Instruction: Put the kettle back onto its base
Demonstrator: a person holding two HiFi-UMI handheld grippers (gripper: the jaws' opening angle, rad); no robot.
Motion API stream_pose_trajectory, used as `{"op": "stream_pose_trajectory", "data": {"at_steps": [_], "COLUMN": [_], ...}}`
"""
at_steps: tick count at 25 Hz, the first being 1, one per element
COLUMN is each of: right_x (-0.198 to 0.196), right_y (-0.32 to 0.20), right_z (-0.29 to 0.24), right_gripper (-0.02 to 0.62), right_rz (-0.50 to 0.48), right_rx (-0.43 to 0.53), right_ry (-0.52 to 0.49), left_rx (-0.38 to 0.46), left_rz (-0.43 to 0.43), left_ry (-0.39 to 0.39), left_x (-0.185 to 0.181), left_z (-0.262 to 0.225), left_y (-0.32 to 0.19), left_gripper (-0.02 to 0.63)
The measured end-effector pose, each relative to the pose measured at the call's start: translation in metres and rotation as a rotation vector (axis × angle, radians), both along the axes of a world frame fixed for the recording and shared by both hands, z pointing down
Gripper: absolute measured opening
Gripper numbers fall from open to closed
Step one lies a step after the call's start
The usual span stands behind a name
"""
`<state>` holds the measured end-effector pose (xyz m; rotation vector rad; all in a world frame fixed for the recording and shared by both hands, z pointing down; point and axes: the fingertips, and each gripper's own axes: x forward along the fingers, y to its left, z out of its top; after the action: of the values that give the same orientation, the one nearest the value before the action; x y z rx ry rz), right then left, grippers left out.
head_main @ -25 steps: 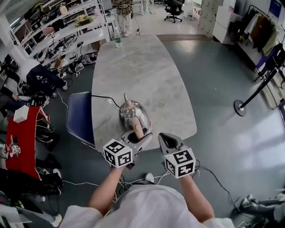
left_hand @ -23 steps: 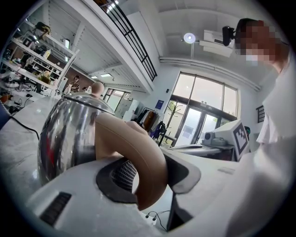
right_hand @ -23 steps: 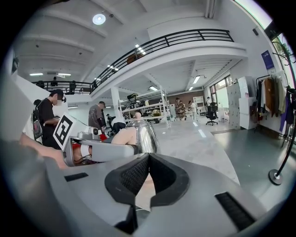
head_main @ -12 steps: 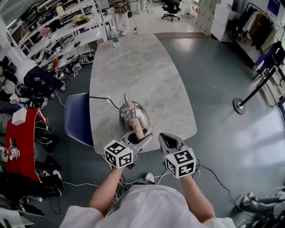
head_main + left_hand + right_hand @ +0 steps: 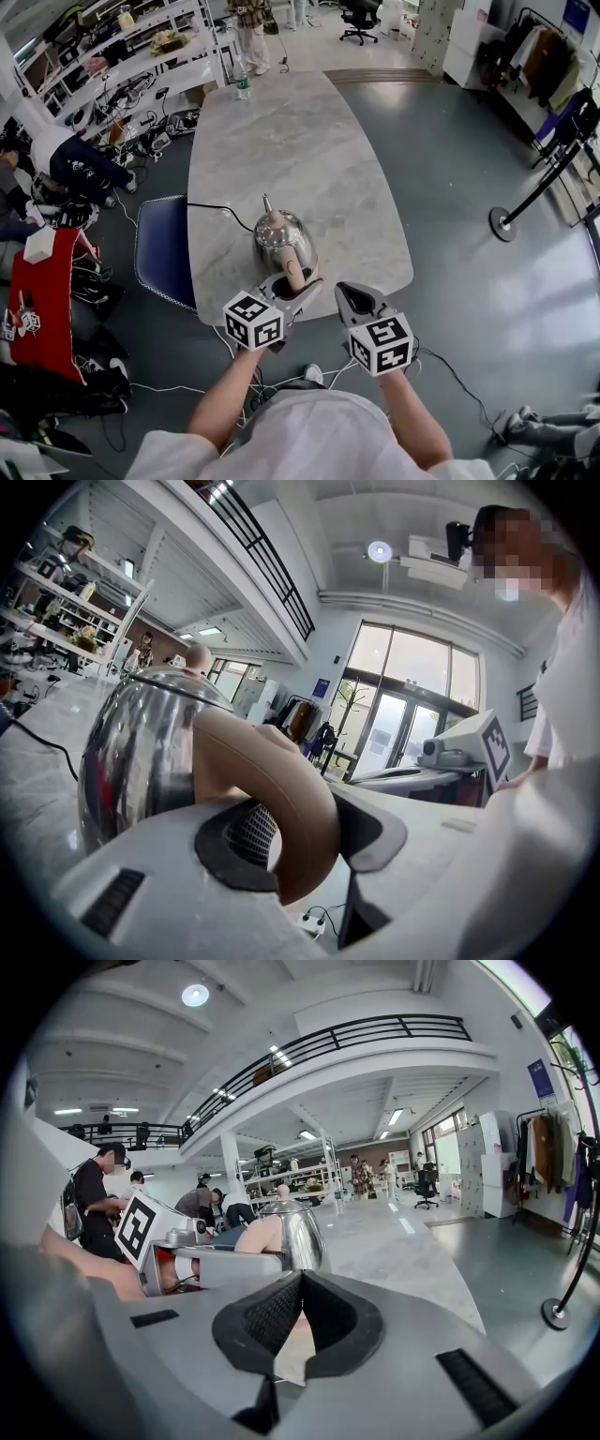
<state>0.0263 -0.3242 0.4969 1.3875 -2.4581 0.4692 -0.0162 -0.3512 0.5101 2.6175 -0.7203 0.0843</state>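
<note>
Although the base itself is hidden, the kettle (image 5: pixel 281 242) stands upright near the near edge of the tabletop (image 5: pixel 300 141) with a black cord (image 5: pixel 220 208) running out from under it, so it probably sits on its base already. The left claw (image 5: pixel 295 289) is clamped on the tan handle (image 5: pixel 281 789); letting go seems all that is left. The right claw (image 5: pixel 354 298), jaws together and empty, hangs just beside. A blue chair (image 5: pixel 164 248) stands at the tabletop's left edge, out of the way.
</note>
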Motion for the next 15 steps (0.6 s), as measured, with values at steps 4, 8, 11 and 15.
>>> {"op": "stream_pose_trajectory", "data": {"at_steps": [4, 8, 11, 15], "right_x": [0.002, 0.001, 0.000, -0.004], "right_y": [0.000, 0.001, 0.003, 0.005], "right_z": [0.000, 0.000, 0.002, 0.002], "right_gripper": [0.005, 0.005, 0.005, 0.005], "right_rz": [0.000, -0.003, -0.009, -0.018], "right_rx": [-0.002, -0.002, -0.003, -0.005], "right_ry": [-0.002, -0.006, -0.007, -0.007], "left_rx": [0.002, 0.003, 0.009, 0.004], "left_rz": [0.006, -0.003, -0.014, -0.021], "left_ry": [-0.018, -0.031, -0.070, -0.090], "left_x": [0.003, 0.002, 0.003, 0.002], "left_z": [0.003, 0.007, 0.016, 0.021], "left_y": [0.003, 0.005, 0.010, 0.013], "left_gripper": [0.153, 0.153, 0.153, 0.153]}}
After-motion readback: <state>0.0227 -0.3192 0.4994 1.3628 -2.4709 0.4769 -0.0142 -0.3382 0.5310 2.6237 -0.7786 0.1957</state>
